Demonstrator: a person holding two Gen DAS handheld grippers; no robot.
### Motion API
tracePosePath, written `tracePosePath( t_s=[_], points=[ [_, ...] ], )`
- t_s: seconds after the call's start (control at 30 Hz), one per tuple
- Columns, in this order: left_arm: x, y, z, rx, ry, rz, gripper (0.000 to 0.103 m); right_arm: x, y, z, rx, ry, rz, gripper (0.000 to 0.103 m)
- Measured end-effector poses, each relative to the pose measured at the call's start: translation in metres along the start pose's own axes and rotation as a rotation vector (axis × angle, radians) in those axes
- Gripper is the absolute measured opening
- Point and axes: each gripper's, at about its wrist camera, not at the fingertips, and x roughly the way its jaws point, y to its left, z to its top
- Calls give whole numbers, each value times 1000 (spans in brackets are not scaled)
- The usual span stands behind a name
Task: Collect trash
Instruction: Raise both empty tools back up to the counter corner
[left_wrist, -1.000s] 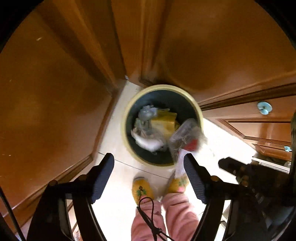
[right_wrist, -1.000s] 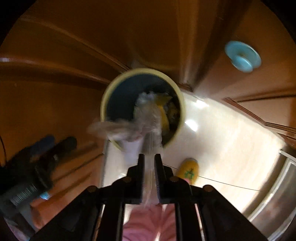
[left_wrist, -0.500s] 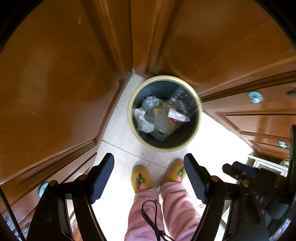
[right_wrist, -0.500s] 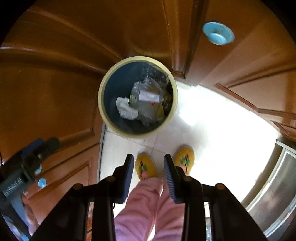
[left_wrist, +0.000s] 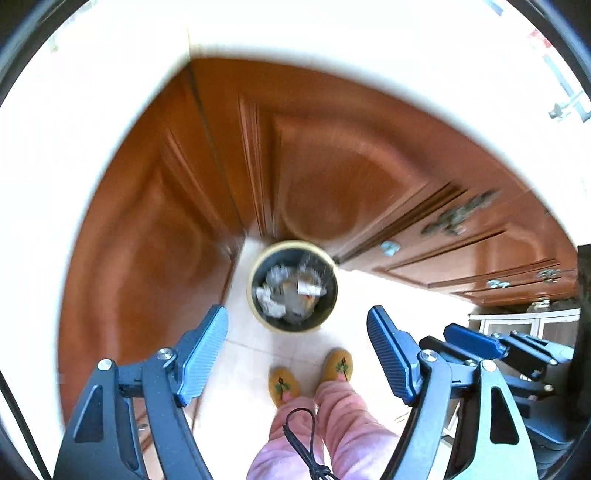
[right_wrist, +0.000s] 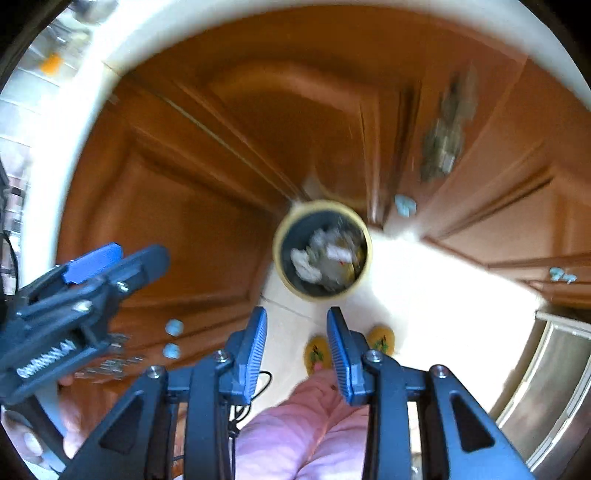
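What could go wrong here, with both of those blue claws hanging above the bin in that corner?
The trash bin looks heaped, with a clear plastic wrapper riding high, so more rubbish could spill onto the floor tiles.

A loose black cable dangles by the pink trouser legs and yellow slippers; it might snag or trip.

The left gripper and right gripper, both empty, hang close together and could knock each other.

We are seeing glossy brown wood on the cabinet doors (left_wrist: 325, 177), smooth pale floor tiles (left_wrist: 255, 354) shining, crumpled paper and clear plastic trash (left_wrist: 291, 291) lying in the bin (left_wrist: 258, 266), and ribbed matt blue pads (right_wrist: 258, 350) on the right claw (right_wrist: 297, 350).
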Motion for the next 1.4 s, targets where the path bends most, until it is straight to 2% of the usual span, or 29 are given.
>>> tracePosePath(
  t_s=[0.2, 0.3, 0.4, 0.5, 0.63, 0.73, 0.83, 0.93, 1.07, 1.27, 1.4],
  points=[
    [-97, -19, 25, 54, -118, 36, 81, -95, 22, 6, -40, -167, 5, 34],
    [-138, -27, 34, 88, -182, 35, 83, -131, 28, 5, -43, -245, -11, 39],
    [-177, -38, 46, 121, -273, 40, 92, -168, 31, 8, -43, -321, -19, 44],
    [-212, -50, 61, 159, -369, 34, 94, -189, 33, 18, -21, -377, -21, 46],
    [-247, -59, 75, 191, -497, 42, 98, -238, 32, 34, 21, -462, -6, 46],
    [-277, -62, 90, 183, -596, 52, 102, -268, 35, 43, 51, -525, -46, 46],
    [-303, -66, 110, 174, -644, 25, 102, -290, 34, 56, 75, -557, -58, 46],
    [-317, -67, 129, 180, -708, 13, 102, -308, 32, 73, 80, -569, -58, 46],
    [-316, -74, 158, 195, -760, 46, 102, -322, 25, 104, 67, -579, -92, 47],
    [-284, -90, 214, 174, -742, 72, 102, -336, 3, 175, 17, -621, -138, 47],
    [-255, -111, 269, 146, -701, 115, 102, -334, -17, 232, -23, -618, -142, 47]
  ],
)
